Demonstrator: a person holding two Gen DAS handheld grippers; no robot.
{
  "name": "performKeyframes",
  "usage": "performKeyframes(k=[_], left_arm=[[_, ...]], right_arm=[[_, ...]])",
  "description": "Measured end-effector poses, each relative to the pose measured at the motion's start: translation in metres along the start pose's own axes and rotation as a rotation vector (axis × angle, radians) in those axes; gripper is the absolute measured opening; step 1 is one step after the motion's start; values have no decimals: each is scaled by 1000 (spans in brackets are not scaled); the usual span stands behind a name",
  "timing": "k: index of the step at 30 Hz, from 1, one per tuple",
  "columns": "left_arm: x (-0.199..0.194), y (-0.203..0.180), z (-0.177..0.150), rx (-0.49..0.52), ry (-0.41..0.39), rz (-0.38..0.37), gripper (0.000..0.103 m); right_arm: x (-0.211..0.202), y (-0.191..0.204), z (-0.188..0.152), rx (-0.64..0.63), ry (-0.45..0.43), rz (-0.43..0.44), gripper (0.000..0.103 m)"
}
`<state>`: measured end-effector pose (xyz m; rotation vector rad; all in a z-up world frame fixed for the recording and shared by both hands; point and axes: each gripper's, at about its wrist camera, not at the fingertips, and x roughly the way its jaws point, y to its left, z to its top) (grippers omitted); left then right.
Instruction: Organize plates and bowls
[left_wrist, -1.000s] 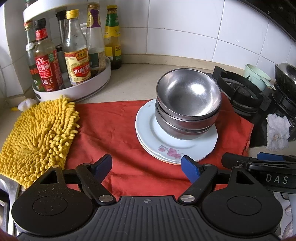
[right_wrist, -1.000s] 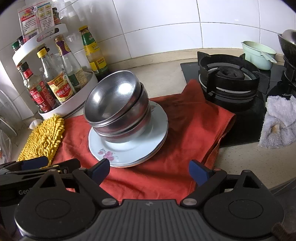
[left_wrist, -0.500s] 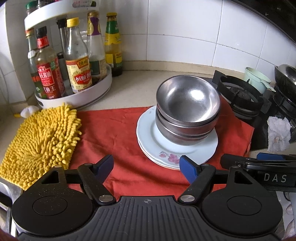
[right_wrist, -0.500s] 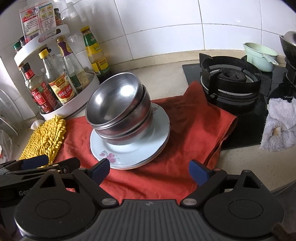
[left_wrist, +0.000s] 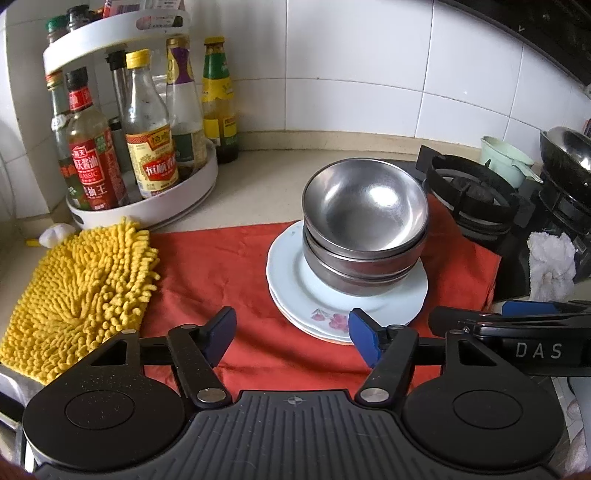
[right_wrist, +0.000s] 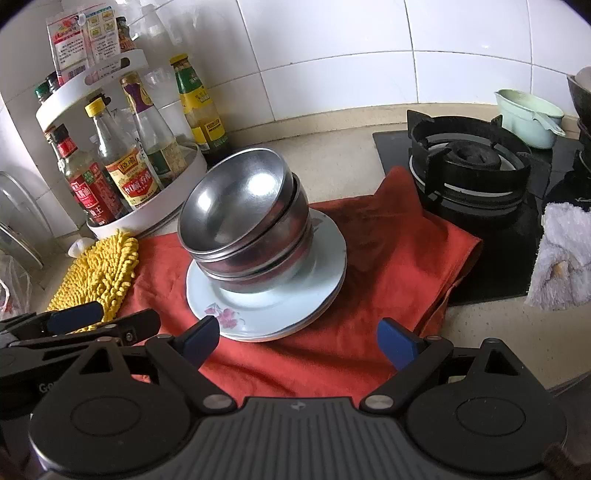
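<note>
My left gripper (left_wrist: 291, 334) with jaws spread wide, my right gripper (right_wrist: 299, 338) jaws spread too, both holding nothing, shiny steel bowls (left_wrist: 364, 236) stacked on white flowered plates (left_wrist: 306, 291), on the red cloth (left_wrist: 225, 266) on the desk, yellow fluffy mitt (left_wrist: 81, 288) beside it

Nested stack of shiny round steel bowls (left_wrist: 364, 236), upright, mouths up, resting centrally on a stack of white, flower-printed ceramic plates (left_wrist: 295, 280) lying flat.
</note>
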<state>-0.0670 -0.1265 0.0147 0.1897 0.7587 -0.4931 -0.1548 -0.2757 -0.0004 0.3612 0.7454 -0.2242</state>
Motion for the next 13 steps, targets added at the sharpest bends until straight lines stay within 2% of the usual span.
performKeyframes(k=[5, 11, 13], left_arm=[[-1, -3, 0, 23, -26, 24, 78], [2, 6, 2, -12, -37, 21, 91], [3, 9, 3, -23, -40, 26, 99]], right_arm=[[1, -2, 0, 9, -4, 7, 89], [-1, -5, 1, 26, -16, 17, 89], [-2, -5, 2, 23, -22, 18, 89]])
